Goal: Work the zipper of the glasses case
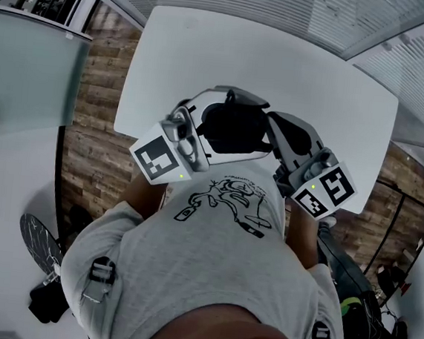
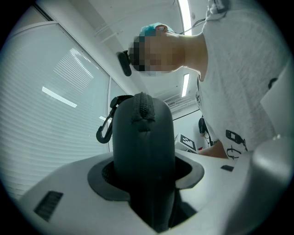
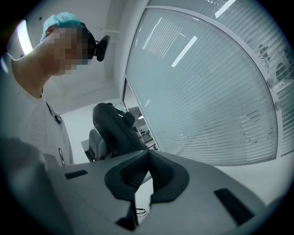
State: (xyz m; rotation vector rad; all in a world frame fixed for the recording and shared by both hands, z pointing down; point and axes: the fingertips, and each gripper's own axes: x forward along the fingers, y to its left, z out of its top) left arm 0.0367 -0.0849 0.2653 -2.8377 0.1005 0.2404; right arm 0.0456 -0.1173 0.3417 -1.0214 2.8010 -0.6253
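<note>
The black glasses case (image 1: 231, 126) hangs in the air above the white table (image 1: 282, 60), close to the person's chest. My left gripper (image 1: 204, 131) is shut on it. In the left gripper view the case (image 2: 142, 137) stands up between the jaws of the left gripper (image 2: 144, 183), with the zipper (image 2: 143, 106) running over its top and a black clip (image 2: 104, 131) hanging at its left. My right gripper (image 1: 275, 134) sits at the case's right end, shut. Its pads (image 3: 148, 158) meet with nothing visible between them, and the case (image 3: 112, 131) lies just beyond their tips.
The person's grey printed shirt (image 1: 218, 262) fills the near side under both grippers. Wooden floor (image 1: 98, 117) surrounds the table. Window blinds (image 3: 206, 92) run along the wall. Black gear (image 1: 50, 298) lies on the floor at lower left, and more (image 1: 369, 314) at lower right.
</note>
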